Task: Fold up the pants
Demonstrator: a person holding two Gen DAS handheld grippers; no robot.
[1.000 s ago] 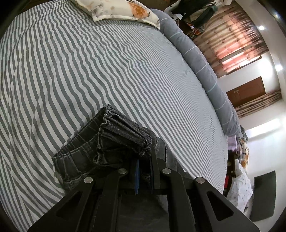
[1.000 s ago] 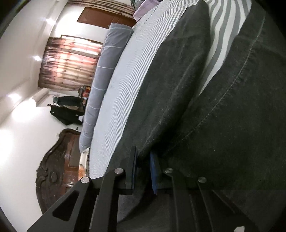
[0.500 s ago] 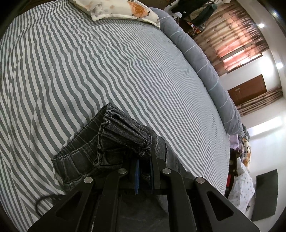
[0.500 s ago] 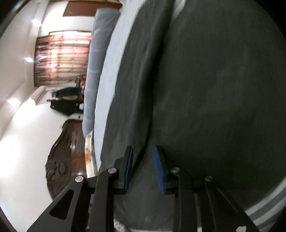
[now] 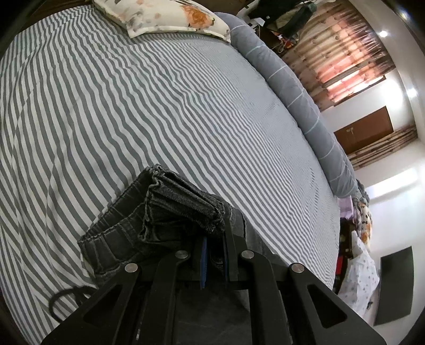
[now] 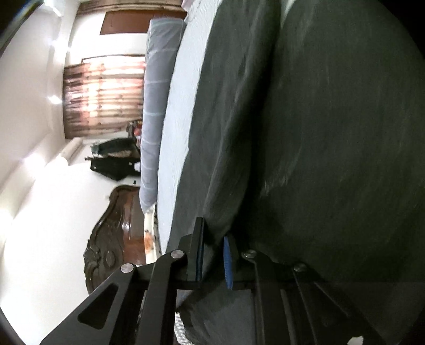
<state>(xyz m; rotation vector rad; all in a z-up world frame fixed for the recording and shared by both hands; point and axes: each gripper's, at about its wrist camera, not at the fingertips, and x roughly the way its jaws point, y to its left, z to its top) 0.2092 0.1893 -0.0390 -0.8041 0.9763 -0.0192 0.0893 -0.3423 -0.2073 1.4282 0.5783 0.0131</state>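
Dark grey denim pants [image 5: 159, 220] lie on the striped bed sheet [image 5: 159, 93]. In the left wrist view the leg hems are stacked over the elastic waistband, and my left gripper [image 5: 215, 254] is shut on that bunched stack of cloth. In the right wrist view the pants [image 6: 332, 146] fill most of the frame as two long dark folds. My right gripper [image 6: 213, 254] has its jaws narrowly apart with a fold of the pants between them, tilted sideways.
A floral pillow [image 5: 164, 16] and a long grey bolster [image 5: 300, 90] lie along the far side of the bed. A dark cord [image 5: 63, 294] lies on the sheet near the bed edge. A carved wooden headboard [image 6: 111, 238] shows in the right wrist view.
My right gripper has rolled sideways and moved closer along the pants, which now fill its view. My left gripper has stayed shut on the hems, shifting only slightly.
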